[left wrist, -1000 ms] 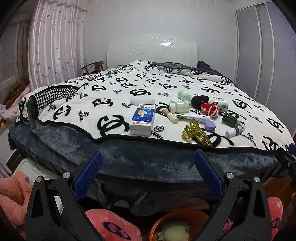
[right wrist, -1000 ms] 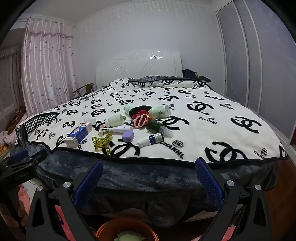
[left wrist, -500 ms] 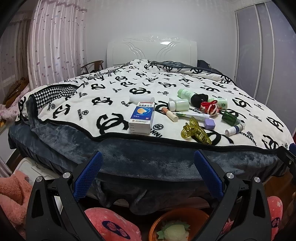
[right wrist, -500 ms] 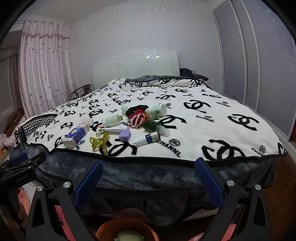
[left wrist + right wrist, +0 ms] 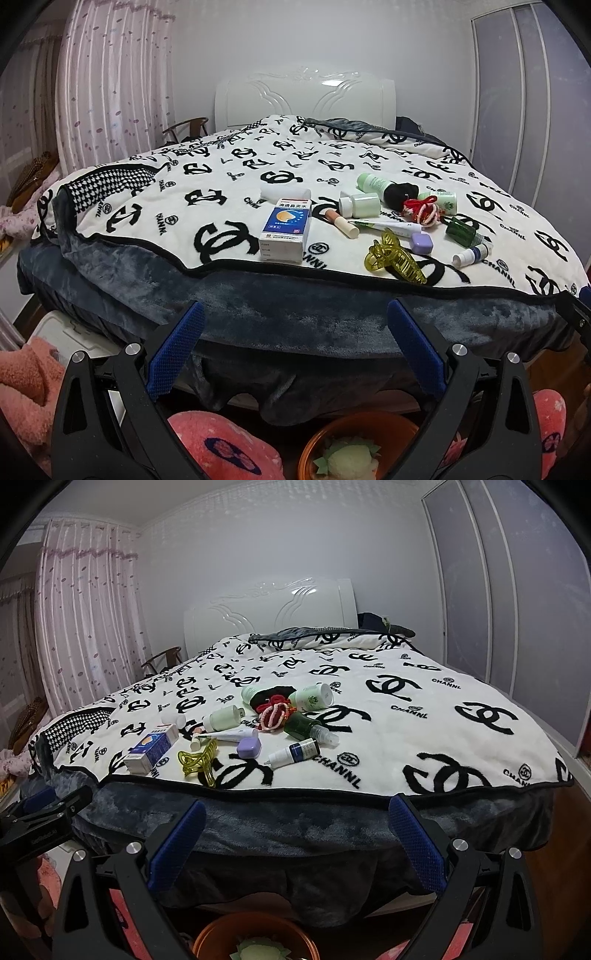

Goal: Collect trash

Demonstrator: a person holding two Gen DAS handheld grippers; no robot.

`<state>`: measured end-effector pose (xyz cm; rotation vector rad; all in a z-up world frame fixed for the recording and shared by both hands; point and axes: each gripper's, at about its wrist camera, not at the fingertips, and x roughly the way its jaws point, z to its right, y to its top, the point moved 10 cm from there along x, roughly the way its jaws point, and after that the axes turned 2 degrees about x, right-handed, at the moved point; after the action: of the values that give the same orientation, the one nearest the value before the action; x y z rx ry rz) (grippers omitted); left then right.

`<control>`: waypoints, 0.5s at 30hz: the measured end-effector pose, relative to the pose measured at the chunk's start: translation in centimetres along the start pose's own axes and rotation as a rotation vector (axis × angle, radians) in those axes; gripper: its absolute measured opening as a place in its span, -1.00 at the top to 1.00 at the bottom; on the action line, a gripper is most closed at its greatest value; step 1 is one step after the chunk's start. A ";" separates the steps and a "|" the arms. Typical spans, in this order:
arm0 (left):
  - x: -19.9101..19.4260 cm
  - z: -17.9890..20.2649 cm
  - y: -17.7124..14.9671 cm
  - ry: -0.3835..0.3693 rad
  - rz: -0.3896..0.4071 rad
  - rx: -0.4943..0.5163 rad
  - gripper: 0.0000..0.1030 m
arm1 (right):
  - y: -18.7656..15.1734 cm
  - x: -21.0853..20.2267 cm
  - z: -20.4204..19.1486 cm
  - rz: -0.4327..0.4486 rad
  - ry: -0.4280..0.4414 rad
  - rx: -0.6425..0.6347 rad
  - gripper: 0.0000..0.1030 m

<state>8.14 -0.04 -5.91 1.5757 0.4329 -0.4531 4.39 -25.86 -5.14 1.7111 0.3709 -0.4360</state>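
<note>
Blue-padded fingers (image 5: 177, 347) spread wide, plush blanket (image 5: 229, 206), ridged yellow claw clip (image 5: 393, 256)

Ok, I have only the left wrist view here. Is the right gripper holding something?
Observer: No. The right gripper has its jaws wide open with nothing between them, and it faces the foot of the bed.
Operator: And where is it compared with the left one?
Observer: The left gripper shows at the lower left edge of the right wrist view, so the two are side by side.
Operator: Is the bin under the right one too?
Observer: Yes, the orange bin shows low in that view, between its jaws.
</note>
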 end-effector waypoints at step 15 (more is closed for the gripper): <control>0.5 -0.1 -0.3 -0.002 -0.006 -0.003 -0.87 | -0.1 -0.1 0.0 0.001 -0.002 0.000 -0.90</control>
<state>8.37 0.08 -6.44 1.5717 0.4361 -0.4584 4.24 -25.81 -5.13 1.7103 0.3693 -0.4367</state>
